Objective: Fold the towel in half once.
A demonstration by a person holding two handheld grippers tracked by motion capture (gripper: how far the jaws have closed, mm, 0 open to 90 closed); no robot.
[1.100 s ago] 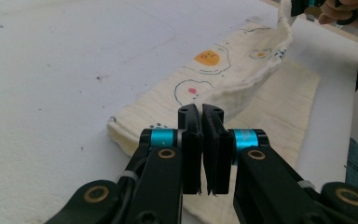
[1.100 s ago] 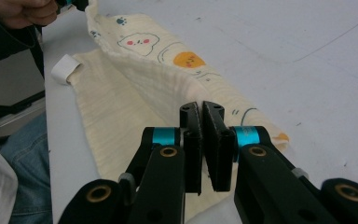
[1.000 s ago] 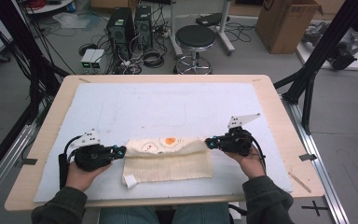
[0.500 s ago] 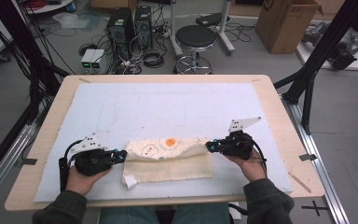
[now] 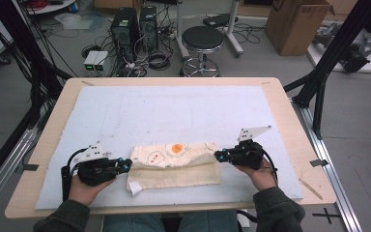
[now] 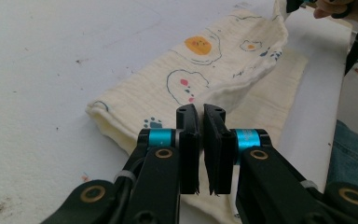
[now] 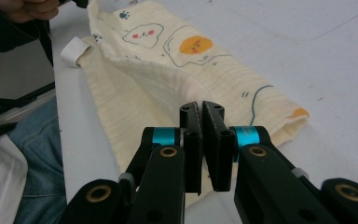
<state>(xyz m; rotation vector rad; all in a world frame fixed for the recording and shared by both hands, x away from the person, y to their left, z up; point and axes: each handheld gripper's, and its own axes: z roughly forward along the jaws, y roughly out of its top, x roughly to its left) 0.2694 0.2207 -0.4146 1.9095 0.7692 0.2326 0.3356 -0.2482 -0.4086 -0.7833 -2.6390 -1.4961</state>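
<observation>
Cream printed cloth lying folded at lower centre of the high view, on the white mat. Left gripper at the cloth's left end, jaws nearly together, pinching a raised fold edge in the left gripper view. Right gripper at the right end, jaws closed tight on the fold's other corner. Small white tag at the cloth's lower left corner.

High view above table looking forward and down, both gripper views close, facing inward, sharing the cloth
</observation>
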